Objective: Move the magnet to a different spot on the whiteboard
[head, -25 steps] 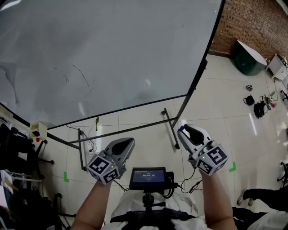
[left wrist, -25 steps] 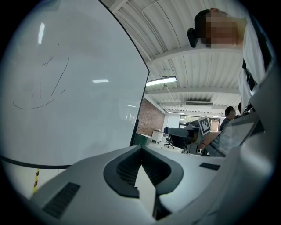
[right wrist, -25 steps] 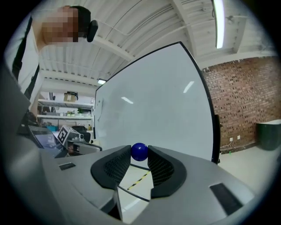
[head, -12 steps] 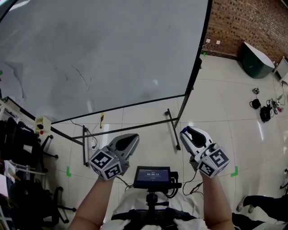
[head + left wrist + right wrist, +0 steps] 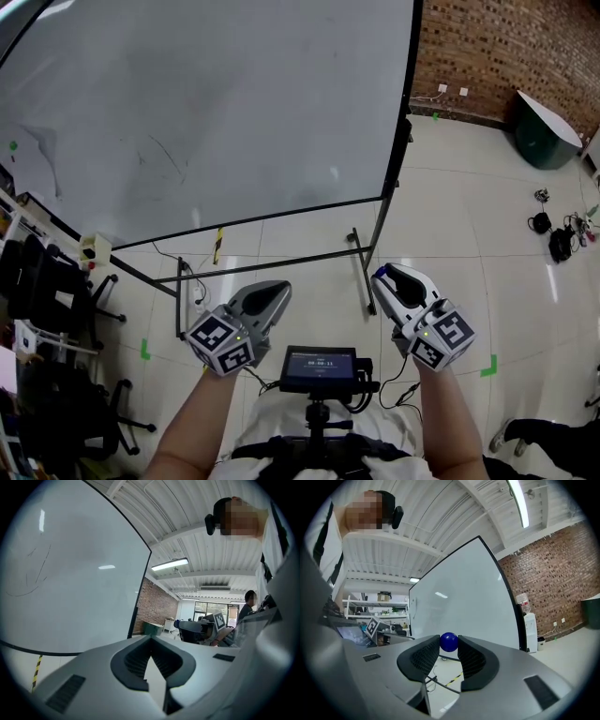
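Tiled floor (image 5: pixel 450 216) and a brick wall (image 5: pixel 506 47) are seen behind a large whiteboard (image 5: pixel 216 103) on a wheeled stand (image 5: pixel 361 272). Against the earlier head views the board's right edge is now drawn nearer the middle of the frame and stands more upright, and more wall and floor are exposed at the right. The head is judged to have turned rather than the board. Both grippers are found at almost the same low spots in the frame as before. The right gripper (image 5: pixel 386 277) is clamped on the magnet (image 5: pixel 449 641), a small blue ball pinched at the very tips of the jaws, and the grip has not altered. The left gripper (image 5: pixel 274 292) is held with its jaws brought together, nothing between them. No other magnet can be made out on the board; only faint pen marks (image 5: pixel 169 155) are seen. The magnet is thus already off the whiteboard and is carried well apart from it, low and in front of the body. The pick-up is judged done and the placing not yet begun; a lift of the right gripper toward the board face would be called for next.
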`<action>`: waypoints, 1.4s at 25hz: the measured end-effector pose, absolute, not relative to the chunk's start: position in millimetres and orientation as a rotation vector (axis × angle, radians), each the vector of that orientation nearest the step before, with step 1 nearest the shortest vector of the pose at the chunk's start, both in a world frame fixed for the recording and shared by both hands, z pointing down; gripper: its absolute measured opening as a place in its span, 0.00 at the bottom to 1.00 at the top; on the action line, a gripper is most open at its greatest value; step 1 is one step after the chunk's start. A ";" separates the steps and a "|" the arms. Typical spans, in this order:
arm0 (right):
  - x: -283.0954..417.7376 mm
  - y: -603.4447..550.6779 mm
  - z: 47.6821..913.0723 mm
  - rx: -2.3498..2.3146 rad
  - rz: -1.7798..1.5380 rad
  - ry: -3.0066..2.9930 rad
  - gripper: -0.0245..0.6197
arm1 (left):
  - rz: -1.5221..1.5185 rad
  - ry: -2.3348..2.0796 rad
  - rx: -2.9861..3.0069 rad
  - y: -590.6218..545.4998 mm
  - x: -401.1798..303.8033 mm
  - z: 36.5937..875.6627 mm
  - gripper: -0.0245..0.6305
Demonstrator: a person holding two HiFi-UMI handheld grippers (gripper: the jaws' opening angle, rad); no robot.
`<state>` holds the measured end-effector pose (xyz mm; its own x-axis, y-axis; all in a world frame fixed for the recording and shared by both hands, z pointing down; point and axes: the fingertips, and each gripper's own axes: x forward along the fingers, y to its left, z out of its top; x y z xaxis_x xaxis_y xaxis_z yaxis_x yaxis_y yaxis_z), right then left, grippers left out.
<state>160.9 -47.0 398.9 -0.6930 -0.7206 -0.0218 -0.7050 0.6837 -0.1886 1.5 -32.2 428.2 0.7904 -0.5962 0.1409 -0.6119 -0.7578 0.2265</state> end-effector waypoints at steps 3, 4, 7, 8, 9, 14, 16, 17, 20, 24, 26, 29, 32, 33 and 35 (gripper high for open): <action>160.7 -43.6 399.2 -1.136 -0.253 2.805 0.27 | 0.094 -0.969 2.707 -25.0 6.2 427.2 0.09; 160.8 -42.4 399.6 -1.121 -0.253 2.808 0.27 | 0.099 -0.979 2.705 -22.5 8.1 427.0 0.09; 164.0 -35.6 401.9 -1.082 -0.254 2.814 0.27 | 0.115 -1.003 2.702 -12.8 16.2 427.9 0.09; 166.0 -32.3 403.0 -1.071 -0.255 2.816 0.27 | 0.119 -1.010 2.703 -9.5 19.4 429.2 0.09; 168.1 -29.4 404.3 -1.062 -0.257 2.819 0.27 | 0.122 -1.015 2.706 -6.8 22.7 430.5 0.09; 174.2 -21.9 408.2 -1.029 -0.266 2.823 0.27 | 0.137 -1.038 2.720 -0.1 38.1 426.7 0.09; 174.3 -20.0 408.0 -1.020 -0.267 2.824 0.27 | 0.140 -1.044 2.723 1.8 39.5 425.3 0.09; 174.1 -19.3 407.3 -1.016 -0.265 2.824 0.27 | 0.140 -1.048 2.724 2.7 39.3 424.0 0.09; 173.2 -19.4 402.9 -1.007 -0.250 2.819 0.27 | 0.136 -1.056 2.722 3.7 36.8 420.5 0.09; 172.6 -21.0 401.0 -0.999 -0.239 2.815 0.27 | 0.137 -1.056 2.727 3.0 36.0 422.9 0.09; 171.7 -21.7 401.5 -0.995 -0.238 2.815 0.27 | 0.139 -1.054 2.731 2.2 37.3 422.0 0.09; 168.7 -21.7 401.1 -0.984 -0.234 2.819 0.27 | 0.134 -1.062 2.727 1.7 36.4 419.8 0.09; 167.4 -21.8 399.7 -0.977 -0.231 2.824 0.27 | 0.114 -1.076 2.719 1.8 34.5 417.7 0.09; 167.3 -21.7 399.1 -0.974 -0.229 2.825 0.27 | 0.103 -1.081 2.713 1.8 33.9 417.0 0.09; 166.7 -21.0 398.0 -0.966 -0.225 2.827 0.27 | 0.094 -1.095 2.701 1.7 31.9 417.4 0.09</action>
